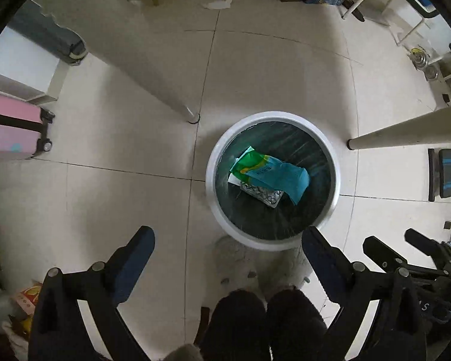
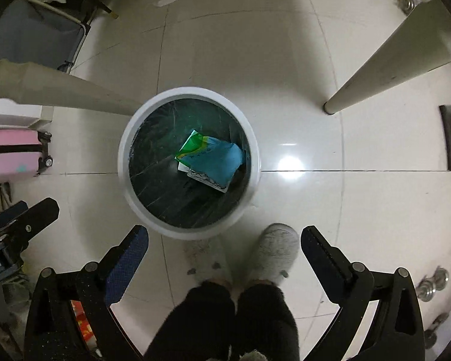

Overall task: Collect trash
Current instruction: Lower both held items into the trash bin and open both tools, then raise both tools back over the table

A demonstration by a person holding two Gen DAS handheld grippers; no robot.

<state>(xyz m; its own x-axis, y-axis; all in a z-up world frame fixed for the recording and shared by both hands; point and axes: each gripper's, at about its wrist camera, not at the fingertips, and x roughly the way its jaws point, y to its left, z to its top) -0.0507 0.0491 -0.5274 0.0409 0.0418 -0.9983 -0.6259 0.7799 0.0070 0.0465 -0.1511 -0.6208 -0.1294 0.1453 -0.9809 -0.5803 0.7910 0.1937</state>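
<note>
Evidently a drop has been completed: both claws hang over the floor with nothing in them. Left claw [image 1: 228, 246] fingers spread wide, empty. Right claw [image 2: 224, 240] likewise spread wide, empty.

White trash bin [image 1: 213, 162] with dark liner stands on the tiled floor, ahead of the left claw and slightly toward its right finger; ahead of the right claw and toward its left finger. Inside it, a green-and-blue wrapper [image 1: 270, 171] lies on top of a patterned flat packet [image 1: 263, 195]. Both rest at the bottom, well below the rim.

Judged step: between pickups. More litter shows far ahead of both claws, a crumpled white paper scrap [image 1: 218, 3] on the floor beyond the bin, near furniture legs. Next move likely calls for travelling past the bin, lowering one claw to floor level, and pinching the thin paper without scraping tile.

Person's slippered feet [image 2: 273, 246] stand between the right claw's fingers, just beside the bin.
</note>
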